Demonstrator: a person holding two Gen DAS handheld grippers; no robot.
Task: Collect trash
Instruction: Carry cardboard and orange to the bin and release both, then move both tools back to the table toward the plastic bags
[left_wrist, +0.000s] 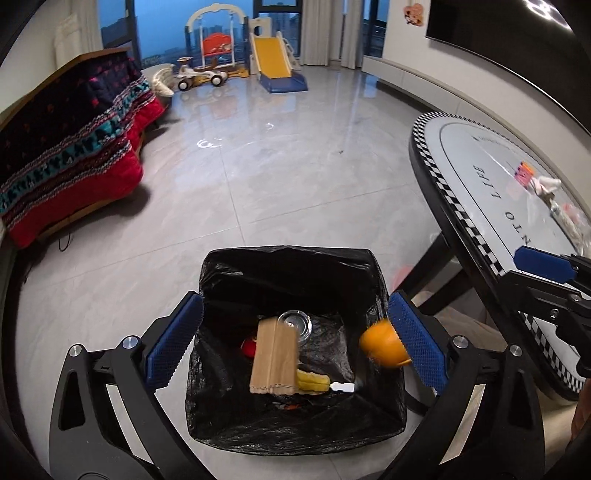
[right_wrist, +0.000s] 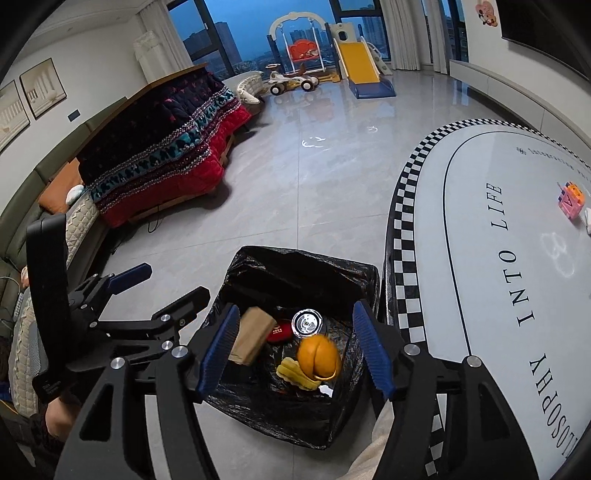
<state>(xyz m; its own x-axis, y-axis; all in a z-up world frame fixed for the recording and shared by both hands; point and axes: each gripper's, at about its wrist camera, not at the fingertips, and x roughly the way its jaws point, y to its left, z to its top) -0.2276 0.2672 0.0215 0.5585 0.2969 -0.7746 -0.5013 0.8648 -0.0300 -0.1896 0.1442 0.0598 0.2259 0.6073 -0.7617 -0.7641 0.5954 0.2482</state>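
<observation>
A bin lined with a black bag (left_wrist: 291, 258) stands on the floor beside the table. Inside lie a brown cardboard piece (left_wrist: 273, 358), a clear round lid (left_wrist: 295, 325), a yellow peel (left_wrist: 312, 380) and something red (left_wrist: 249, 347). My left gripper (left_wrist: 295, 341) hangs open wide over the bin. A blurred orange peel (left_wrist: 384, 343) is in mid-air close by its right finger, with no pad pressing on it. In the right wrist view the same orange peel (right_wrist: 319, 356) floats over the bin (right_wrist: 295, 258) between the spread fingers of my open right gripper (right_wrist: 295, 352). The left gripper (right_wrist: 159, 288) shows at the left.
An oval table with a checkered rim (right_wrist: 402, 229) stands right of the bin, carrying a pink and orange toy block (right_wrist: 570, 201) and clear wrapping (left_wrist: 565, 214). A sofa under a red patterned blanket (right_wrist: 166, 155) lines the left. A toy slide (right_wrist: 360, 62) stands far back.
</observation>
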